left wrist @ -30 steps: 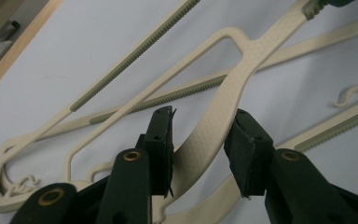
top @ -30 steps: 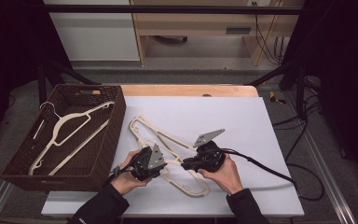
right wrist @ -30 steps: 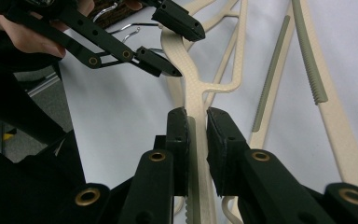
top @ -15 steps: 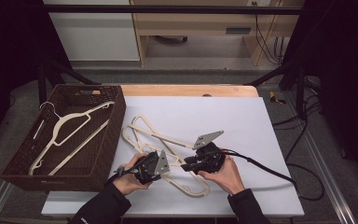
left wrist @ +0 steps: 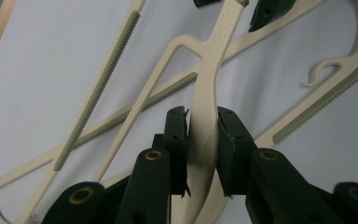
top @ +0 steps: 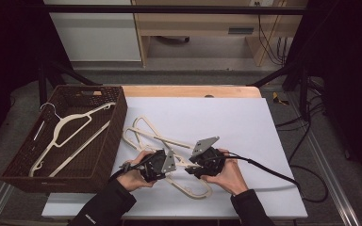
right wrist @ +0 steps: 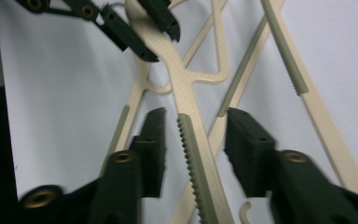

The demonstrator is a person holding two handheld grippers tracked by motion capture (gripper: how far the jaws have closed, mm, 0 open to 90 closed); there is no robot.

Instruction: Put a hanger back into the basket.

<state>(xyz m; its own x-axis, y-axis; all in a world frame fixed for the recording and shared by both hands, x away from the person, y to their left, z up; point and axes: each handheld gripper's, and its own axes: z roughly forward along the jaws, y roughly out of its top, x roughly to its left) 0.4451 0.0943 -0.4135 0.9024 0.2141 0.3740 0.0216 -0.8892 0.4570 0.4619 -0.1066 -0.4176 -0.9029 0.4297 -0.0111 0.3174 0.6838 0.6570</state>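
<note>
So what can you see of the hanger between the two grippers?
The hanger is cream plastic with a textured flat neck and ribbed grip strips on its arms. It lies tangled with others on the white table. The left gripper clamps its neck; the right gripper straddles one ribbed arm, pads apart from it.

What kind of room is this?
Probably a workshop or lab set up for filming, not a home: a white table inside a black metal frame, loose cables on the floor, and a wicker basket with hangers.
</note>
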